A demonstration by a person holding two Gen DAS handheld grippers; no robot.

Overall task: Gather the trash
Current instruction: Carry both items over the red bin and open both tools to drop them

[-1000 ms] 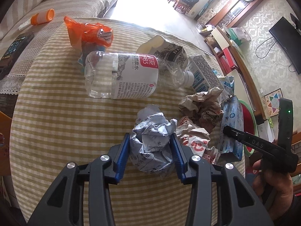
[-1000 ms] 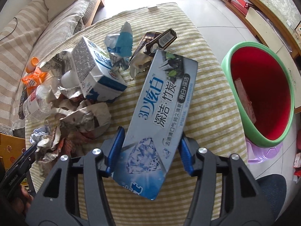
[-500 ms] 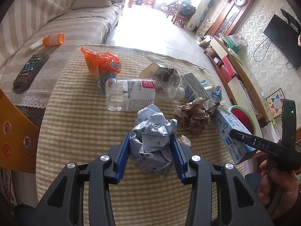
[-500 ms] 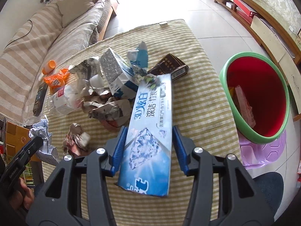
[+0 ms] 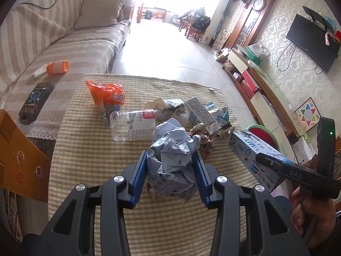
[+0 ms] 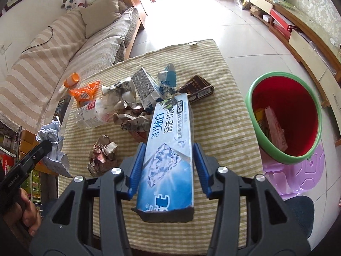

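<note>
Left tongs (image 5: 170,176) clamped crumpled paper ball (image 5: 172,162); right tongs (image 6: 169,168) gripped toothpaste box (image 6: 170,149); both raised above striped surface (image 6: 223,115), bin (image 6: 283,117) beside right edge.

one bottle (image 5: 132,125), one bin (image 6: 283,117), two tools, one toothpaste box (image 6: 168,155).

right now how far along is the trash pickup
Done: a few boxes already lie in the red bin. In hand: the left gripper holds a crumpled paper ball, the right gripper a toothpaste box. Left: bottle, carton, wrappers on the table.
</note>
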